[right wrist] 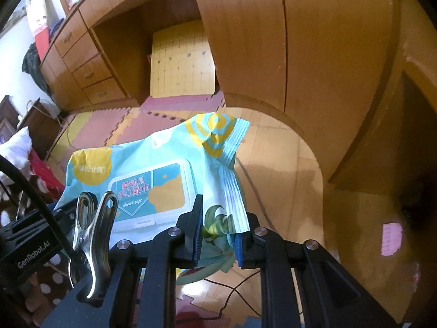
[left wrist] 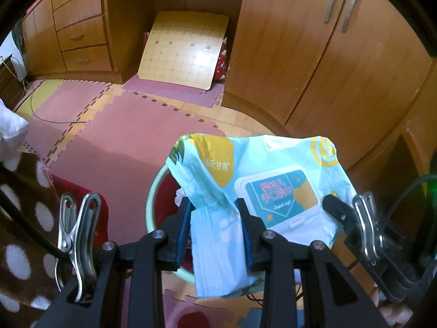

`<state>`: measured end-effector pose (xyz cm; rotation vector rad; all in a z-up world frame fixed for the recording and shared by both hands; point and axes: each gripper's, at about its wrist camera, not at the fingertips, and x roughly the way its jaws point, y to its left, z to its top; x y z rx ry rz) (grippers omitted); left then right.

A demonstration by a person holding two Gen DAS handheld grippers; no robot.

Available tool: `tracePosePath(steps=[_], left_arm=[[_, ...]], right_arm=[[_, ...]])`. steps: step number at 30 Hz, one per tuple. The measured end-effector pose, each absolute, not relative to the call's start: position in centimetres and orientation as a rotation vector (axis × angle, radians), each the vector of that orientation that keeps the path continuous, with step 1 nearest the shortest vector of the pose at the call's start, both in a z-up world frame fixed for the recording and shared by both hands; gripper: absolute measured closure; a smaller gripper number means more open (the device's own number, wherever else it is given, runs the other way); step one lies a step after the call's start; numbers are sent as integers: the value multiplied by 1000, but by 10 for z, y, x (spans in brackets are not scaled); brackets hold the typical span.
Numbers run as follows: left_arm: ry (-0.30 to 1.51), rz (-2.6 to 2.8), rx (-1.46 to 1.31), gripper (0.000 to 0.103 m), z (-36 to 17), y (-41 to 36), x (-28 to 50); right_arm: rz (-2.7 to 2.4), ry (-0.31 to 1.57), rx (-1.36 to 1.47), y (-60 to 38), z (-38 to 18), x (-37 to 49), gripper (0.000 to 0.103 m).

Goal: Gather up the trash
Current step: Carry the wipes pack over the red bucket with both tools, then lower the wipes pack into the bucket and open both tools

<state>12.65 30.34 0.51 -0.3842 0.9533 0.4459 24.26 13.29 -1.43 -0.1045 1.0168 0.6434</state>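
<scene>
Left wrist view shows the wet-wipe pack (left wrist: 254,188) held aloft over a green-rimmed bin (left wrist: 153,191), left gripper (left wrist: 215,229) and right gripper (right wrist: 218,237) each clamped on one end. It looks soft, light and crinkly, probably slick; the crimped end seams seem the surest hold.

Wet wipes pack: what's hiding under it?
Under the wet wipes pack peeks a round green bin rim, with red lining and something white inside. The pack covers most of the bin, so the rest stays hidden.
</scene>
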Motion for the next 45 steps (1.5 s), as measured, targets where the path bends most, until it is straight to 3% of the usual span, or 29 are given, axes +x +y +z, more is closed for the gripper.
tracePosePath(steps=[18,26,31,45], left_arm=[[1021,467,-382,70,-59,338,146],[1076,476,-467,61,-74,352,145],[1072,483,-481,54,-69,356,142],[1083,420,-398,52,-67,326,167]], right_arm=[[615,1095,-129,172,-73,265,84],[617,1142,-108,173,-87,269,83],[599,1112,-115,169,-83,269,72],[694,1069,-30,135,-25,250,71]])
